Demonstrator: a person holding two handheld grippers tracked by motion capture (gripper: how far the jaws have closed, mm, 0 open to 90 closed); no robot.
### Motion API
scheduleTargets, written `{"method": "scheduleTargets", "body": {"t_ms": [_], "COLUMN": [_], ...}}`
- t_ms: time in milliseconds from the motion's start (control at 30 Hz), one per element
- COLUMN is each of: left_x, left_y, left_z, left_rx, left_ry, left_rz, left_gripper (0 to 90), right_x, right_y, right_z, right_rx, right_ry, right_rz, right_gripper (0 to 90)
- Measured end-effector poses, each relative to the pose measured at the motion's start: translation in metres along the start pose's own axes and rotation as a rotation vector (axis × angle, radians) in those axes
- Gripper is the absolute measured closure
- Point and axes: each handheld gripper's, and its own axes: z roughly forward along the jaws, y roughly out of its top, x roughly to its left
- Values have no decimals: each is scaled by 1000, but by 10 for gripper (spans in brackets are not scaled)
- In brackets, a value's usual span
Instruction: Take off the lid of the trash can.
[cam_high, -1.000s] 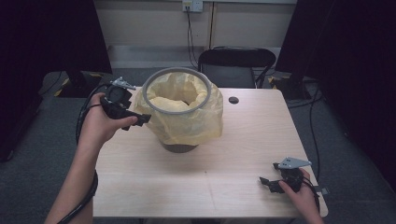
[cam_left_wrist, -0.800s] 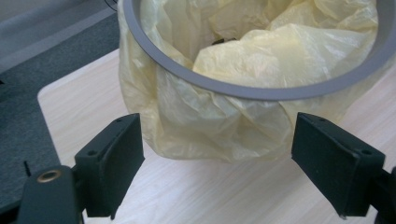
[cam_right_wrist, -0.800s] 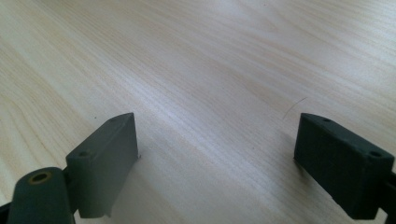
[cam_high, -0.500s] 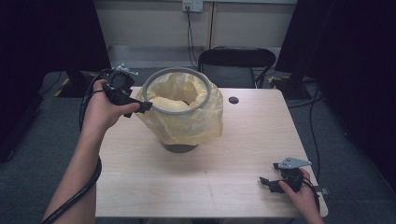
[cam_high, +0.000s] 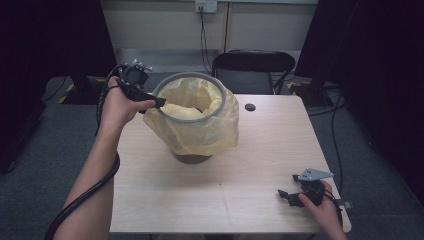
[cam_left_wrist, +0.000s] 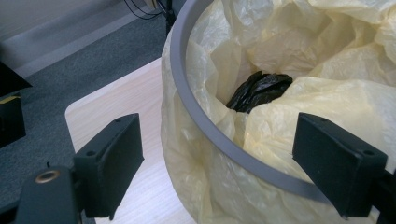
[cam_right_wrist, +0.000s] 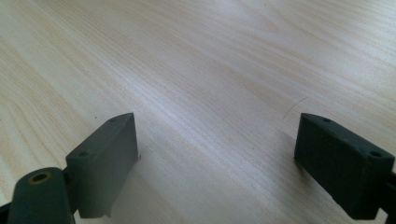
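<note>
Left gripper view: left gripper (cam_left_wrist: 224, 172) jaws held wide, nothing gripped, straddling grey rim (cam_left_wrist: 196, 121); yellow liner (cam_left_wrist: 327, 102) judged thin, limp, slippery; best pinched at rim overhang, centre frame.

The high view looks forward and down from above the person's side, taking in the whole tabletop (cam_high: 220, 200). The left gripper view sits close at the bin (cam_left_wrist: 205, 126) rim, looking along its jaws into the yellow bag (cam_left_wrist: 327, 93), shared with the high view. The right gripper view hovers low, probably just above bare wood.
</note>
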Motion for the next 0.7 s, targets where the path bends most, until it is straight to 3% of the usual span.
{"method": "scheduleTargets", "body": {"t_ms": [167,233,467,600,700], "left_x": [3,5,9,10,11], "left_y": [1,0,1,2,2], "left_z": [8,11,17,20,25], "left_rx": [-7,-13,-25,-18,-58], "left_ry": [1,-17,-14,6,-5], "left_rz": [-18,-26,-52,-41,-38], "left_gripper": [181,275,337,364,379], "right_x": [0,0,0,0,0], "right_y": [0,0,0,0,0], "right_z": [0,0,0,0,0], "right_rx": [0,1,1,0,0], "right_ry": [1,0,2,2,4], "right_rz": [0,1,1,0,-2], "right_gripper": [125,125,125,125,125]}}
